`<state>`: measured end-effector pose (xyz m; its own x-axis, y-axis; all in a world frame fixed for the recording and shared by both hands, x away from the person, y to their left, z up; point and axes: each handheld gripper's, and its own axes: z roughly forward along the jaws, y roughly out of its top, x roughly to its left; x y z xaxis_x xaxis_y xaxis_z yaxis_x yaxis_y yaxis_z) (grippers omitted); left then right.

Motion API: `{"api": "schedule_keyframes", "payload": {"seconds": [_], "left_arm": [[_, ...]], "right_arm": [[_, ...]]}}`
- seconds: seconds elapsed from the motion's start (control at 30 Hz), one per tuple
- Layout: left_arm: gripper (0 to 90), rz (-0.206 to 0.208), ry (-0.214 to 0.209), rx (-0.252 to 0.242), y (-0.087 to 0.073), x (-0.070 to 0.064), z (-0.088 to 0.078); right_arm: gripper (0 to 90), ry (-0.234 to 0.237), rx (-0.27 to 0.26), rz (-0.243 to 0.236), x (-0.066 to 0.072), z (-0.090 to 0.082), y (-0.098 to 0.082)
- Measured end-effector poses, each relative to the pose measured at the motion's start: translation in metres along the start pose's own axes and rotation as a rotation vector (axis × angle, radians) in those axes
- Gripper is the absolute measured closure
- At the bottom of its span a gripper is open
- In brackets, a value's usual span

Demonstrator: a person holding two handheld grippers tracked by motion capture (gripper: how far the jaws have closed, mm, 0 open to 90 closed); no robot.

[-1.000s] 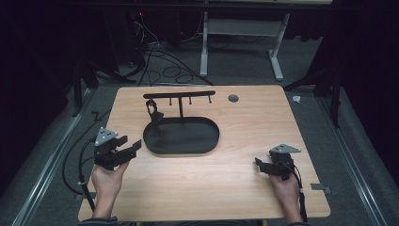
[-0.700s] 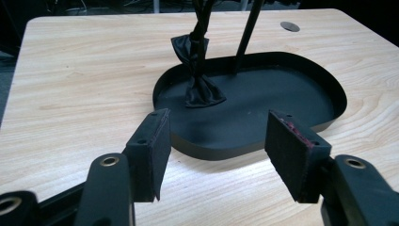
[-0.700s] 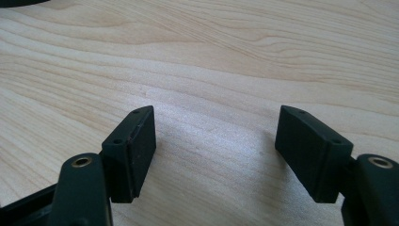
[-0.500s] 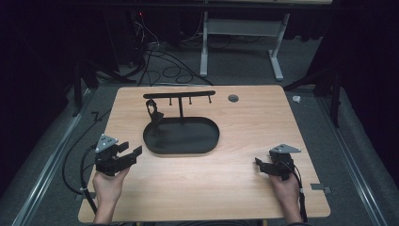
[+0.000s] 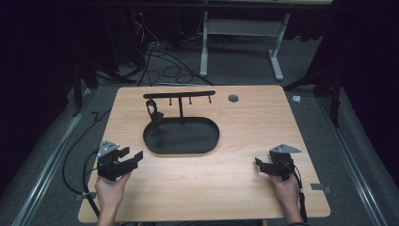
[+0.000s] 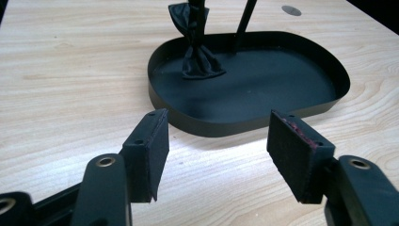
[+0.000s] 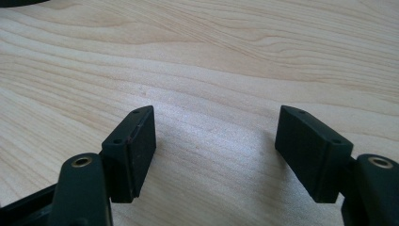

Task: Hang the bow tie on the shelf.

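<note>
From above, I am holding my left gripper (image 5: 126,159) near the worktop's (image 5: 244,188) front left corner and my right gripper (image 5: 263,165) near its front right. Along the left gripper (image 6: 219,150), jaws apart, a black cloth (image 6: 195,56) is hanging into the oval tray (image 6: 244,123). The right gripper (image 7: 214,150), jaws apart, is hovering over bare wood.

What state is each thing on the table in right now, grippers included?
Left gripper: open, empty, aimed at the tray from its near left side.
Right gripper: open, empty, low over bare wood.
Black tray: flat on the table, a stand rising from it.
Stand: upright, crossbar level.
Black cloth item: hanging off the stand, its lower end resting in the tray.
</note>
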<state>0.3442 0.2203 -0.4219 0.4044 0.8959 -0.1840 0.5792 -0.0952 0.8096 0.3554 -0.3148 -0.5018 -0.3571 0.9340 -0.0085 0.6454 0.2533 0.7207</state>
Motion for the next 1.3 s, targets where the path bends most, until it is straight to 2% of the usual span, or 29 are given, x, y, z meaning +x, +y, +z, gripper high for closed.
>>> {"api": "schedule_keyframes", "payload": {"seconds": [0.2,0.93,1.3], "left_arm": [[39.3,0.002,0.008,0.028,-0.007,0.000,0.007],[39.3,0.006,0.016,0.074,-0.022,-0.004,0.022],[39.7,-0.006,0.018,0.097,-0.027,-0.005,0.028]], "right_arm": [[30.5,0.000,0.000,0.000,0.000,0.000,0.000],[30.5,0.000,0.000,-0.003,0.000,0.000,0.000],[30.5,0.000,-0.002,-0.002,0.000,0.000,0.000]]}}
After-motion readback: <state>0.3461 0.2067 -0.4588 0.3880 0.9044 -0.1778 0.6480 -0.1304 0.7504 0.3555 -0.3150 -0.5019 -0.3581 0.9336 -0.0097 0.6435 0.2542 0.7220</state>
